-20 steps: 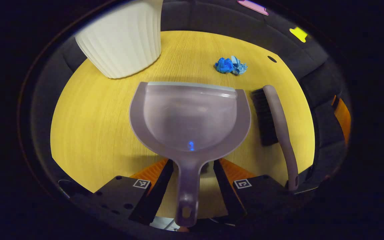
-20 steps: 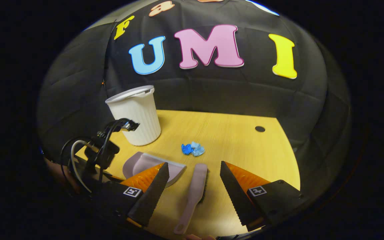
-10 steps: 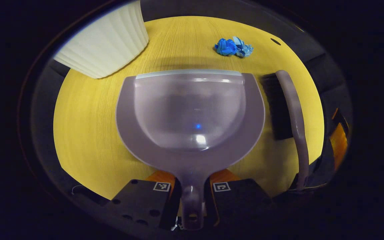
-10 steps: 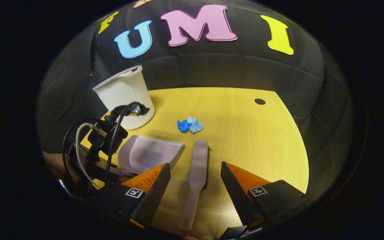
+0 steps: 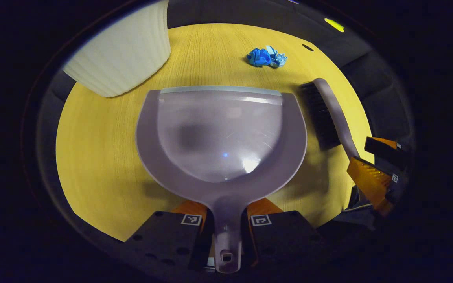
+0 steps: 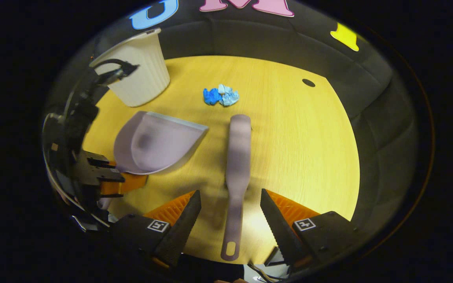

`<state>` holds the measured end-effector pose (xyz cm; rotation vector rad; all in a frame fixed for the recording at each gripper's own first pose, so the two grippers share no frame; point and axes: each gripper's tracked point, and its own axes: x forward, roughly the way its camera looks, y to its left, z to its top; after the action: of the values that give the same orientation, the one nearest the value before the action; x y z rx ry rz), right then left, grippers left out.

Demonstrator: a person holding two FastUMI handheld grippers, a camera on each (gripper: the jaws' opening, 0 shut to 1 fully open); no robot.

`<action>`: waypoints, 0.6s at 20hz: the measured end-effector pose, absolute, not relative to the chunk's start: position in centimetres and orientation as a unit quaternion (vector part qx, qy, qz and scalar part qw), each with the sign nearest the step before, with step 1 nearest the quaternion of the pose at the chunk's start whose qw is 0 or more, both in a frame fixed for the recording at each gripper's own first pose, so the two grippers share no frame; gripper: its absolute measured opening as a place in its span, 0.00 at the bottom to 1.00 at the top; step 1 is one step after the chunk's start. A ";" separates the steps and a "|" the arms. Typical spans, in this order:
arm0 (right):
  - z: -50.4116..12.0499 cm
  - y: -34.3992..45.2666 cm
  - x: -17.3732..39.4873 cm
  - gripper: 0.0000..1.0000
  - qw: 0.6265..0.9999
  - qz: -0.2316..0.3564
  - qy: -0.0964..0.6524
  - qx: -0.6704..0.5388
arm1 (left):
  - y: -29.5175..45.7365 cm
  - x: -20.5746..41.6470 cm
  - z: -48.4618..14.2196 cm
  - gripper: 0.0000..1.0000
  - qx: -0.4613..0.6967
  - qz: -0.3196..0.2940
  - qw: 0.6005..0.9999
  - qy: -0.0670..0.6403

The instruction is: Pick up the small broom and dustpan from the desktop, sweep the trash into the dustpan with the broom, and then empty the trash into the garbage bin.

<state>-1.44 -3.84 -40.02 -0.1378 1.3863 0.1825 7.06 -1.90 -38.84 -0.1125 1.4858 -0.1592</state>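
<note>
My left gripper [image 5: 226, 236] is clamped on the dustpan [image 5: 220, 135] handle. My right gripper [image 6: 228, 212] is spread wide, straddling the broom [image 6: 237, 165] handle without touching, lower than a second ago. Trash [image 6: 220, 95] lies beyond on the desk [image 6: 309, 149], near the bin [image 6: 138, 74].

1. My left gripper [image 5: 226, 232] is low over the near edge, both fingers pressed against the dustpan [image 5: 220, 133] handle.
2. My right gripper [image 6: 228, 216] has its fingers spread wide, one on each side of the broom [image 6: 237, 165] handle, neither touching it.
</note>
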 end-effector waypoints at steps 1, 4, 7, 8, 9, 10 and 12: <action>-40.5 -4.3 -2.0 0.90 0.747 0.074 0.657 -0.071 | -1.9 6.9 -38.9 0.30 -0.056 -0.079 0.732 0.674; -41.1 -4.8 -3.4 0.98 0.701 0.055 0.707 -0.076 | -1.9 7.0 -38.9 0.29 -0.065 -0.092 0.737 0.667; -41.9 -6.2 -3.2 0.88 0.688 0.055 0.715 -0.110 | -1.8 7.0 -39.0 0.29 -0.069 -0.104 0.740 0.661; -42.1 -6.3 -3.7 0.81 0.671 0.052 0.731 -0.108 | -1.7 7.1 -39.0 0.30 -0.070 -0.108 0.740 0.660; -42.0 -5.9 -4.0 0.73 0.664 0.050 0.740 -0.095 | -1.7 7.1 -39.0 0.30 -0.071 -0.111 0.740 0.659; -42.3 -5.3 -3.8 0.66 0.664 0.050 0.741 -0.083 | -1.6 7.0 -38.9 0.29 -0.071 -0.115 0.740 0.659; -43.3 -4.6 -3.4 0.45 0.661 0.054 0.746 -0.069 | -1.5 7.1 -38.7 0.30 -0.070 -0.119 0.739 0.660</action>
<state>-3.37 -4.61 -43.33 -0.1560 1.6869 0.1232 7.10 -1.54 -38.72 -0.1543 1.4479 -0.2621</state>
